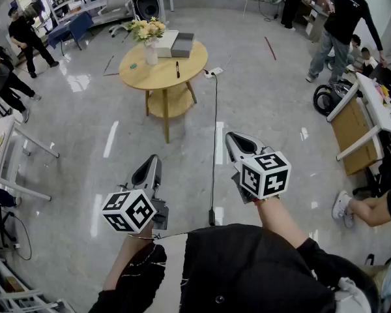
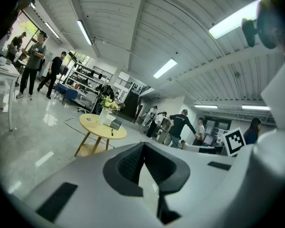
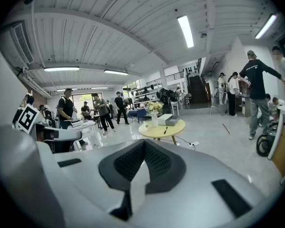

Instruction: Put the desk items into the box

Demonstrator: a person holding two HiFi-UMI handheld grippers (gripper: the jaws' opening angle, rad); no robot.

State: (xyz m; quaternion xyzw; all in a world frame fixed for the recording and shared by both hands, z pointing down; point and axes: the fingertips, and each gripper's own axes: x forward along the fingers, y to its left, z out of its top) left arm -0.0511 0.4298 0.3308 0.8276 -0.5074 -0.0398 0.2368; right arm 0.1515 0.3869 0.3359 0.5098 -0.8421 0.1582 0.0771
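Box (image 1: 182, 45) and pen (image 1: 177, 69) lie on a round table (image 1: 155, 77) well ahead of left tongs (image 1: 154, 163) and right tongs (image 1: 236, 139), both closed empty; best to step closer before opening.

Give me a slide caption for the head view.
Left gripper and right gripper, shut and empty, face a round table with flowers, box and pen.
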